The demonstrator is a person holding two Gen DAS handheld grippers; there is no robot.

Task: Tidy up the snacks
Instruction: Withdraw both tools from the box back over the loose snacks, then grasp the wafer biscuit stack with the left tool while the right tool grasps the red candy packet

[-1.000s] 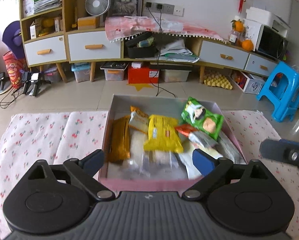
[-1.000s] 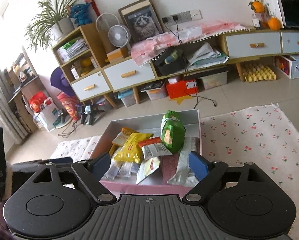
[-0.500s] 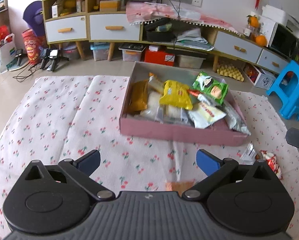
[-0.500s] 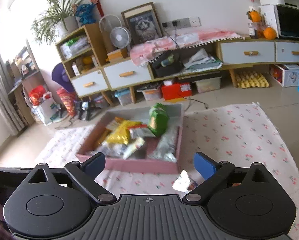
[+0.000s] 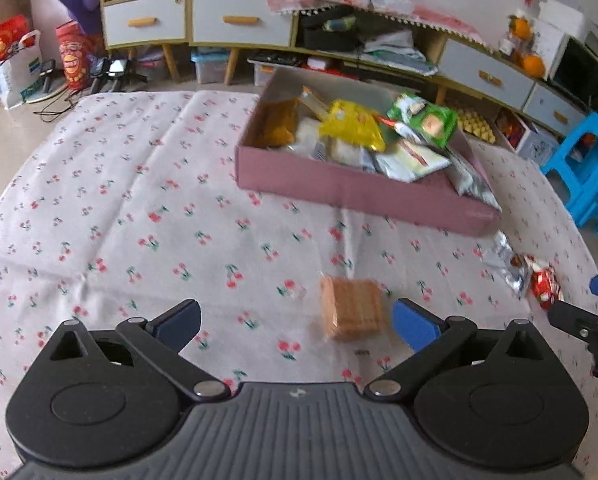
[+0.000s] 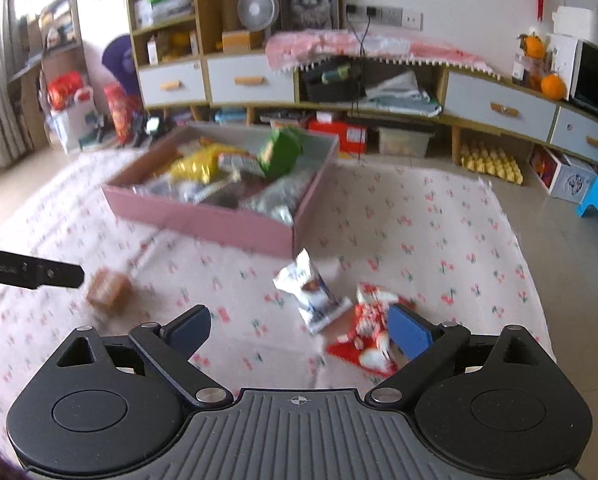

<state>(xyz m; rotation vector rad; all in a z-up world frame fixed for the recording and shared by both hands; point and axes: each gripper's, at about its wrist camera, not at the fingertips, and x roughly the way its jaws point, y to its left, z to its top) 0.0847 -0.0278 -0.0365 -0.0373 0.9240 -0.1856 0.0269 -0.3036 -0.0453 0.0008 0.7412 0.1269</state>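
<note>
The left gripper (image 5: 295,320) hangs over the cherry-print cloth (image 5: 131,216) with its jaws spread wide and nothing between them; they have just been opening. Just ahead of it, slightly toward its right finger, lies a clear-wrapped stack of brown crackers (image 5: 352,309), flat on the cloth and nearly square, its slightly longer side running away from the gripper, so the spread fingers already straddle its short width. The right gripper (image 6: 299,328) also stands wide and empty, its jaws likewise having just been opening, and two packets lie close in front of it: a red and white wrapper (image 6: 369,322) right at its right fingertip and partly hidden by it, and a white and blue pouch (image 6: 311,292) just beyond, nearer the middle of the gap. The pouch lies on a slant, its long axis running from near right to far left across the line of the fingers. In the right wrist view the crackers sit well off to the left, under the dark tip of the left gripper, so I judge the crackers to be the left hand's job and the two packets the right hand's. Farther on, past all three loose snacks, stands the pink box (image 5: 359,190), already holding a heap of packets: a yellow bag (image 5: 353,128), a green bag (image 5: 425,120) and silvery wrappers. Each loose snack must travel forward and over the box's near wall.
</note>
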